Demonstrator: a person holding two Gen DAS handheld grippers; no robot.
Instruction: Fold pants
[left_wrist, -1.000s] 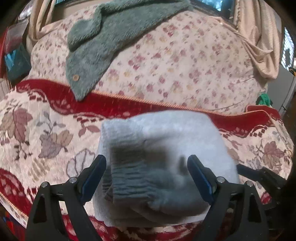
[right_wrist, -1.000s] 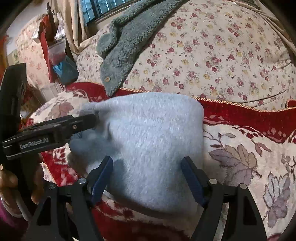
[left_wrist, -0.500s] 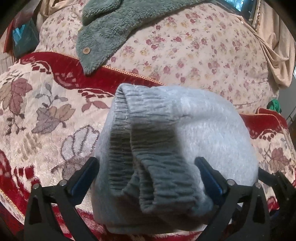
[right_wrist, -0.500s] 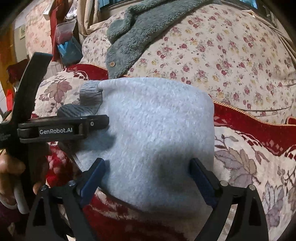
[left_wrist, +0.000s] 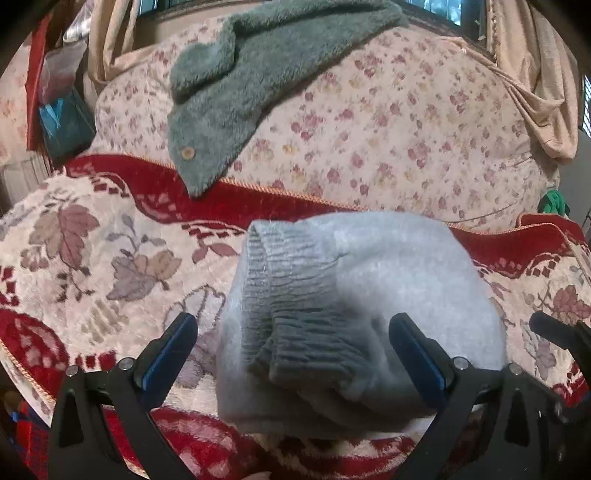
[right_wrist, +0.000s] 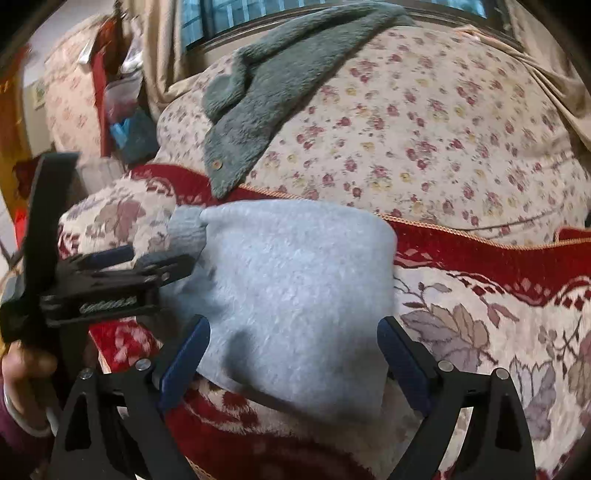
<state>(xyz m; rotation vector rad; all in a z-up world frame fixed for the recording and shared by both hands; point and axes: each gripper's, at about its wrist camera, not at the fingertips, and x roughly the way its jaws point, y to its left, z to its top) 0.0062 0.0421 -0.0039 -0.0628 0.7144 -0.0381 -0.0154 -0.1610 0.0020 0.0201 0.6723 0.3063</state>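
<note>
The light grey fleece pants (left_wrist: 388, 295) lie folded into a compact bundle on the red and cream leaf-patterned blanket (left_wrist: 92, 258). Their ribbed darker grey cuffs (left_wrist: 295, 314) face the left wrist camera. My left gripper (left_wrist: 295, 350) is open, its jaws on either side of the cuff end, holding nothing. In the right wrist view the bundle (right_wrist: 295, 288) lies flat, and my right gripper (right_wrist: 291, 347) is open just above its near edge. The left gripper (right_wrist: 122, 280) shows there at the bundle's left side.
A green fluffy garment with a wooden button (left_wrist: 240, 92) drapes over a floral quilt mound (left_wrist: 388, 129) behind the pants. Beige curtains (left_wrist: 535, 74) hang at the back right. Bags and clutter (right_wrist: 125, 110) stand at the far left.
Both grippers have drawn back slightly from the folded pants, which stay in place on the blanket. Both jaws remain open.
</note>
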